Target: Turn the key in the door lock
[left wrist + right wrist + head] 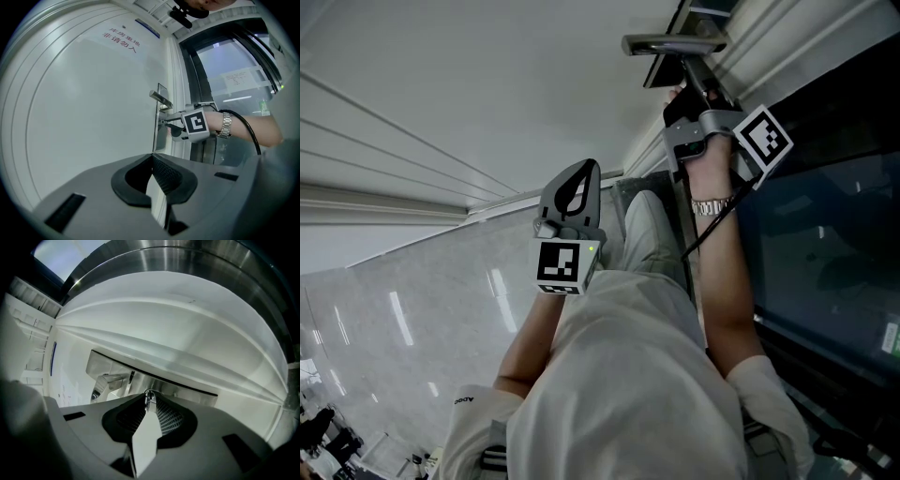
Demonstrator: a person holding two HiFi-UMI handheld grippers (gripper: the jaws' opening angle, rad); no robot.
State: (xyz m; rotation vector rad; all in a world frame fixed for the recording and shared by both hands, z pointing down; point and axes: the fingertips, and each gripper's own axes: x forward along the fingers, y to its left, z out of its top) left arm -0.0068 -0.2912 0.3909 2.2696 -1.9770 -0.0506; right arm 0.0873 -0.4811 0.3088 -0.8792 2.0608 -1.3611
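Left gripper point(584, 173): I hold it level at the near left, well apart from the lock. Its jaws are pressed together at the tips with nothing between them. It has no part in this step.
Door point(93, 117): a plain white leaf fills the left of the scene. Its lock edge lies on the far right.
Door handle point(673, 43): a metal lever on a steel lock plate point(161, 96). It sits just beside my right jaws and I am not touching it.
Key point(148, 398): it stands in the lock on the plate, by the handle, with its head pointing out toward me.
Right gripper point(149, 402): it is level and right at the lock. The jaws are only narrowly spread, with the key head between the tips. The head lies against one pad, and a sliver of light seems to show at the other, so I judge this a loose hold, not a firm pinch.
Step in hand: working the key with the right gripper. I cannot tell whether the bolt has gone over.
Next move: if the turn is not finished, I close squarely on the flat of the key head. Then I roll my wrist about the key's own line, without prying sideways or bumping the handle. If it is finished, I draw straight back.
Glass panel point(825, 244): dark, to the right of the door frame, and clear of the work.
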